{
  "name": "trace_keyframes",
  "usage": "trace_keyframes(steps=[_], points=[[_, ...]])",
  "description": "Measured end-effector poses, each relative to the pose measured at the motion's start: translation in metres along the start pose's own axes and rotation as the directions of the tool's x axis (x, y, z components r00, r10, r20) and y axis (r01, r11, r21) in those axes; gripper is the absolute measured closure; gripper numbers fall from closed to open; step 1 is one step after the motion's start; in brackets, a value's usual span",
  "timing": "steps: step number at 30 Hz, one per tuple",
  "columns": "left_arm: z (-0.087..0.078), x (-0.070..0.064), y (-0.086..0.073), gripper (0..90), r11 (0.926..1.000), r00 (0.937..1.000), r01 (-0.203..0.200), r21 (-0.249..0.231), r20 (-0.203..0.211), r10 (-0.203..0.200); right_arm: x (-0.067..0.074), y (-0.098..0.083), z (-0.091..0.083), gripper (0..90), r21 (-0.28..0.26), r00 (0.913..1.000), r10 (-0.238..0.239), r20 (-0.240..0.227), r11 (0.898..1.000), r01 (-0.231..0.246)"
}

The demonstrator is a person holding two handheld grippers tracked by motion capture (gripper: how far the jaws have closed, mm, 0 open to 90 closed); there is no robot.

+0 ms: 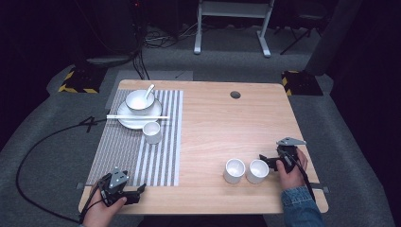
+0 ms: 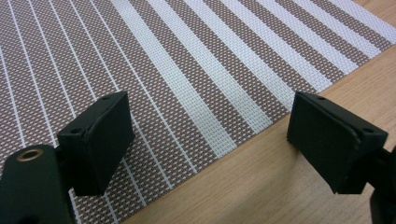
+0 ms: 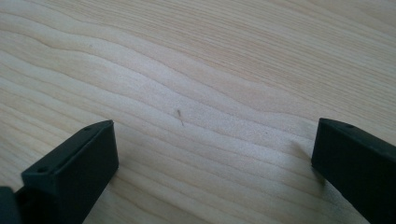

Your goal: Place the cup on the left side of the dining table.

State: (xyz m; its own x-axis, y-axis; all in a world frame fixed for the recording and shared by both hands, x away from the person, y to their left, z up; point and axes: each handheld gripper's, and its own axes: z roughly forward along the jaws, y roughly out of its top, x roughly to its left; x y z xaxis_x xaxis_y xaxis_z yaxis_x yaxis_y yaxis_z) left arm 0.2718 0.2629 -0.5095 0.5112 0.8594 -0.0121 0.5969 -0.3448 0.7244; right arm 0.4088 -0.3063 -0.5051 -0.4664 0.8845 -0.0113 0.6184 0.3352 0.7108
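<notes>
High view: two small white ceramic cups (image 1: 246, 170) stand near the table's front edge, beside the right gripper (image 1: 270, 161); both grippers gape empty. Likely light, slick, breakable; grip a rim wall.

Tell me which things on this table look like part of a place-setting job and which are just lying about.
Likely part of the job:
striped placemat
plate with bowl and spoon
chopsticks
cup on the mat
two cups by the open right gripper

Just lying about:
floor cables
white stand
</notes>
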Motion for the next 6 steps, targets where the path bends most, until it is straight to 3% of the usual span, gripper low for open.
trace_keyframes(steps=[3, 6], points=[[0.0005, -0.0020, -0.0015, 14.5, 0.9997, 0.9998, 0.021, -0.013, -0.007, -0.021, 0.0000, 0.0000, 0.0000, 0.3, 0.000, 1.0000, 0.000, 0.000, 1.000, 0.000], [0.0004, -0.0019, -0.0019, 14.5, 0.9997, 0.9998, 0.017, -0.015, -0.008, -0.017, 0.0000, 0.0000, 0.0000, 0.3, 0.000, 1.0000, 0.000, 0.000, 1.000, 0.000]])
